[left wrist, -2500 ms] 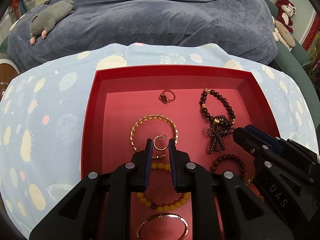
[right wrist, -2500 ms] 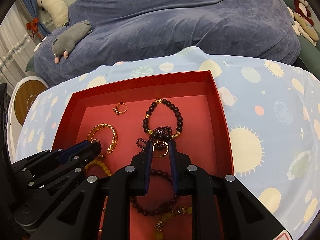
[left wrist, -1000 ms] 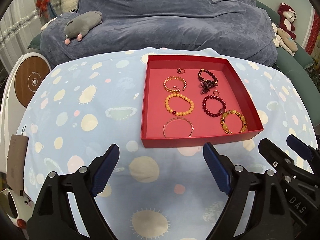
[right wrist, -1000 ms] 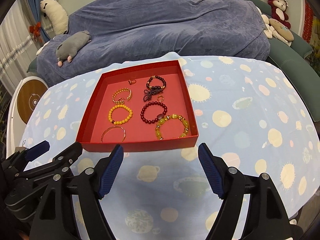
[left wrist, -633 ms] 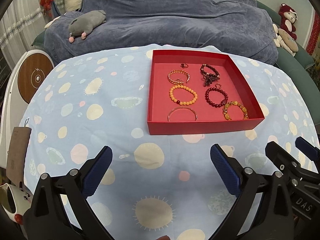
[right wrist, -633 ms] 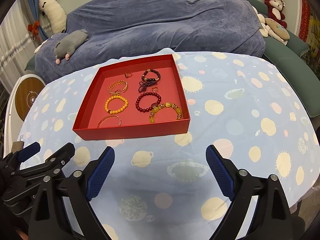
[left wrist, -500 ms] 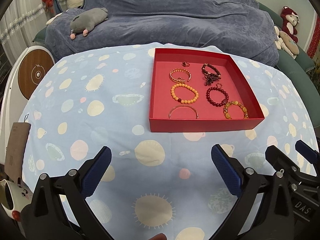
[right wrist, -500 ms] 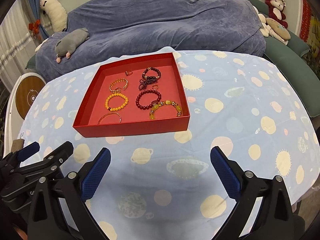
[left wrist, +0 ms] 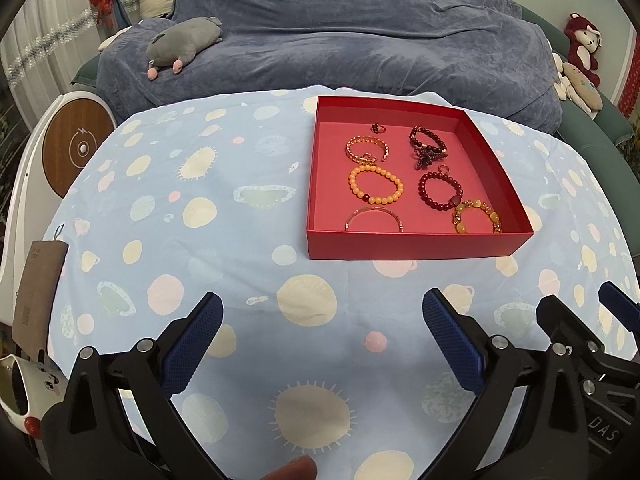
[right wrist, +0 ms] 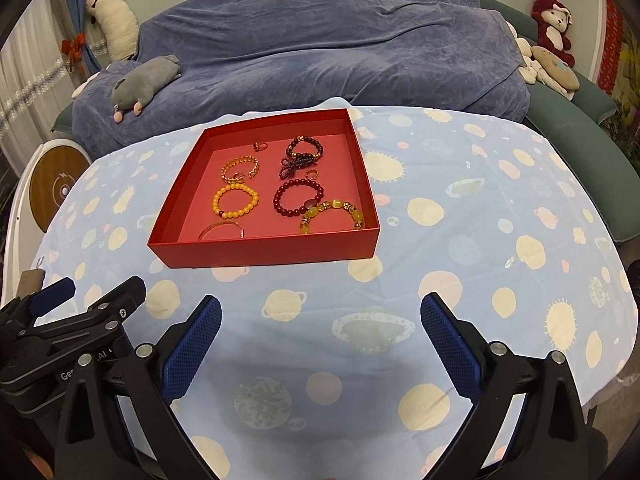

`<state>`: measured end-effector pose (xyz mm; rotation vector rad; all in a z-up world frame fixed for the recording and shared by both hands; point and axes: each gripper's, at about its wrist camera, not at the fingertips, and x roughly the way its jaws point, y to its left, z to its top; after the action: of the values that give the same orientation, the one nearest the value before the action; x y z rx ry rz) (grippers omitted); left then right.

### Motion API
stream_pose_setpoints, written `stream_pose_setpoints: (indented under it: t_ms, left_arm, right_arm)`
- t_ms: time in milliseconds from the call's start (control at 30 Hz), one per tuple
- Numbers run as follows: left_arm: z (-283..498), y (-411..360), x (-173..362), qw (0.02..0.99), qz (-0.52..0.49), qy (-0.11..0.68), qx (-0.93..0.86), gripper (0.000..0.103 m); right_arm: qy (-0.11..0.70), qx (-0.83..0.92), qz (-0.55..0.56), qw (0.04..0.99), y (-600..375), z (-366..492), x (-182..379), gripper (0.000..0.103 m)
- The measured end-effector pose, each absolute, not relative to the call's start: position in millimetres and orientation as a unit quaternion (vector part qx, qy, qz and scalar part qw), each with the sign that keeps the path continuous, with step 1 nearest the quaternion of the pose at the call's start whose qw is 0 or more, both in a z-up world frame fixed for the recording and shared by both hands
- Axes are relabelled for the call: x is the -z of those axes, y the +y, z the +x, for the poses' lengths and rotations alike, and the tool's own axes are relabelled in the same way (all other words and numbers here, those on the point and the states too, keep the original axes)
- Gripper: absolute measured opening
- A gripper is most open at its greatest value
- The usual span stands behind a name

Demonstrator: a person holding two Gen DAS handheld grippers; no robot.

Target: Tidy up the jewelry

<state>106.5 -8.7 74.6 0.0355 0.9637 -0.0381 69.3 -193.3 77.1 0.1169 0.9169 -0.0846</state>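
A red tray (left wrist: 416,246) (right wrist: 264,254) sits on the table with several pieces laid in two columns: a yellow bead bracelet (left wrist: 375,184) (right wrist: 236,201), a dark red bead bracelet (left wrist: 440,191) (right wrist: 298,199), a gold chain bracelet (left wrist: 366,148), a thin bangle (left wrist: 374,216), an amber bracelet (left wrist: 476,216) and small rings. My left gripper (left wrist: 322,324) is wide open and empty, well in front of the tray. My right gripper (right wrist: 320,320) is also wide open and empty. Each gripper shows at the edge of the other's view.
A blue tablecloth with planet prints (left wrist: 200,208) covers the table. Behind it is a sofa under a dark blue cover (left wrist: 340,40) with a grey plush toy (left wrist: 180,42) and red and cream plush toys (right wrist: 554,36). A round wooden disc (left wrist: 76,148) stands left.
Both grippers let go of small gold rings in the tray, opened wide and pulled back and up from the tray. In the last half second they barely moved.
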Motion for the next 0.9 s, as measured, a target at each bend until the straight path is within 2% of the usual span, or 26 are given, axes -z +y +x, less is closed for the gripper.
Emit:
stream_pose_setpoints:
  t_ms: [900]
  left_arm:
    - [102.9,-10.9,-71.7,0.883,0.028,0.469,0.008,0.096]
  right_arm:
    - [0.443,0.042,0.058,0.894,-192.3,69.1,-76.5,0.096]
